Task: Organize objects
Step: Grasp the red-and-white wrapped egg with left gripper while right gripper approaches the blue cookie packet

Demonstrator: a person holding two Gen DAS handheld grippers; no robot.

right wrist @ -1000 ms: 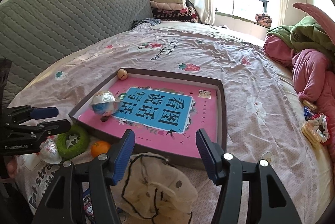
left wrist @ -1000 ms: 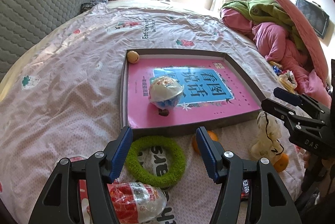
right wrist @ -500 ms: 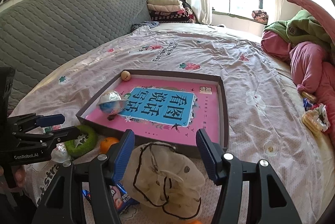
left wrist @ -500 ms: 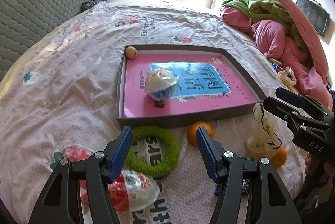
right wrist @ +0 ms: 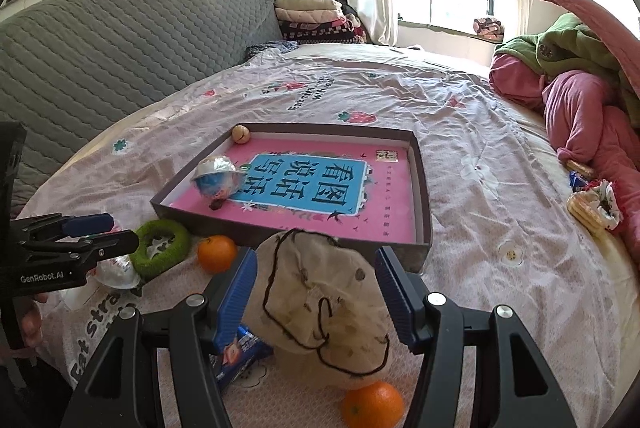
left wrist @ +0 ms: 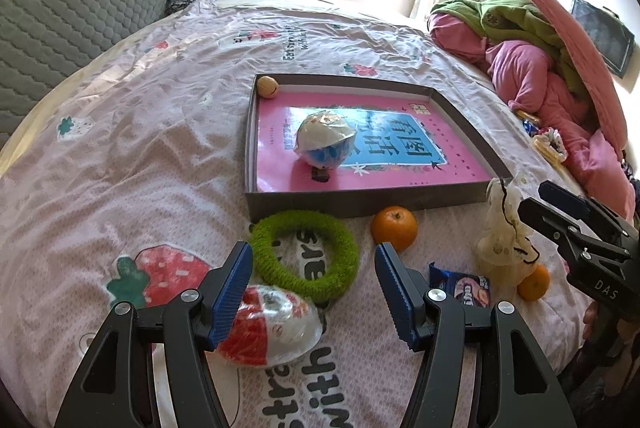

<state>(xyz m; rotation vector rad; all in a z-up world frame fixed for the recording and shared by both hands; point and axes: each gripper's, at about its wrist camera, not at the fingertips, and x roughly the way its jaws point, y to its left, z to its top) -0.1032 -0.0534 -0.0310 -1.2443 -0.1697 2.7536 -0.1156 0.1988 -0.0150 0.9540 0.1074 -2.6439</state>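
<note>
The left gripper (left wrist: pixel 314 292) has its jaws apart and holds nothing; between them, in the lower centre of the left wrist view, lies the green ring (left wrist: pixel 306 254), just beside the near wall of the tray (left wrist: pixel 360 202). The ring looks fuzzy, soft and light, so it should give a little under the pads; a pinch across one side of the band seems the best hold. Below it, a wrapped ball (left wrist: pixel 272 332) in shiny film may be slippery.

The right gripper (right wrist: pixel 314 298) also stands open and empty, above a cream cloth pouch (right wrist: pixel 324 312) with a dark cord, limp and easy to bunch. The oranges (right wrist: pixel 217 253) are round and firm and may roll. The tray is stiff card with a glossy pink floor
</note>
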